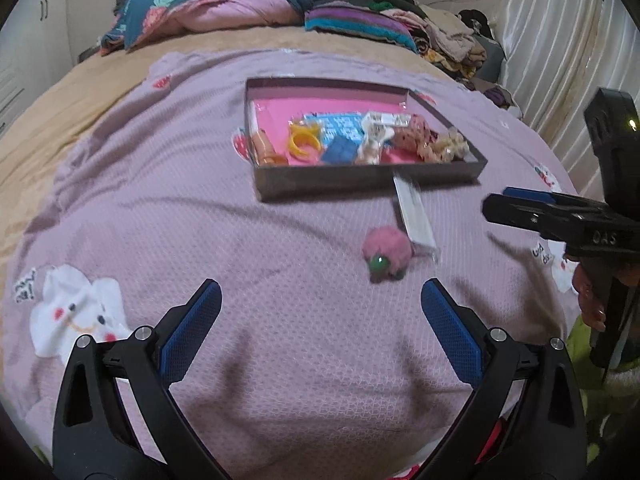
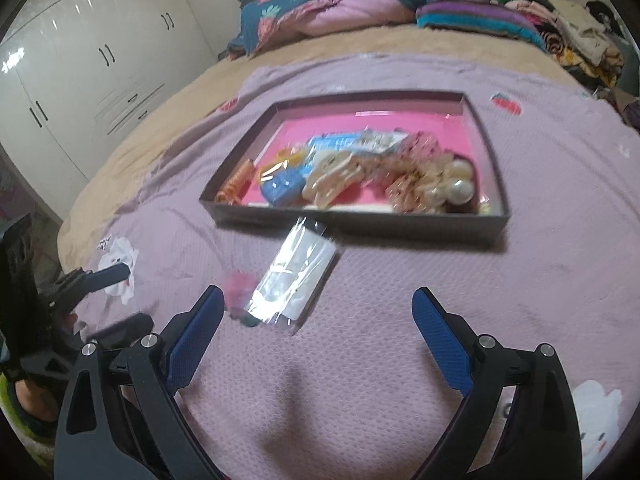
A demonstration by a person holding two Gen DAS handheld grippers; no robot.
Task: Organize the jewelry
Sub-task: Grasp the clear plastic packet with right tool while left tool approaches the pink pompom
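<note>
Ahead of both grippers, on the lilac blanket [image 1: 168,216], I note the shallow dark box [image 1: 360,182] with its pink floor, lying flat and well apart from either tool. Its contents, as far as I can make out: an orange coiled band [image 2: 236,184] at the left end, a yellow ring piece [image 1: 305,143], a small blue item [image 2: 282,190], a cream hair claw [image 2: 326,184], a printed blue card [image 1: 340,126] behind these, and a cluster of pearl-like beads [image 2: 456,186] with patterned fabric pieces at the right end. Finer detail is blurred.

Between the box and my tools lie two loose items. A clear plastic packet [image 2: 294,280] with a white card inside rests on the blanket, its far end just short of the box's near wall. A pink fluffy piece [image 1: 387,254] with a green bead on its near side lies touching or just beside the packet's near end; I cannot tell which.

My left gripper [image 1: 320,308] is spread wide, holding nothing, with the pink piece just beyond its right finger. My right gripper [image 2: 318,316] is likewise spread wide and holds nothing; the packet's near end lies between its fingertips, closer to the left finger [image 2: 196,332], without visible contact.

Folded quilts [image 1: 208,8] and piled clothes sit at the far end of the bed. White cupboards [image 2: 80,64] stand off to my left.
</note>
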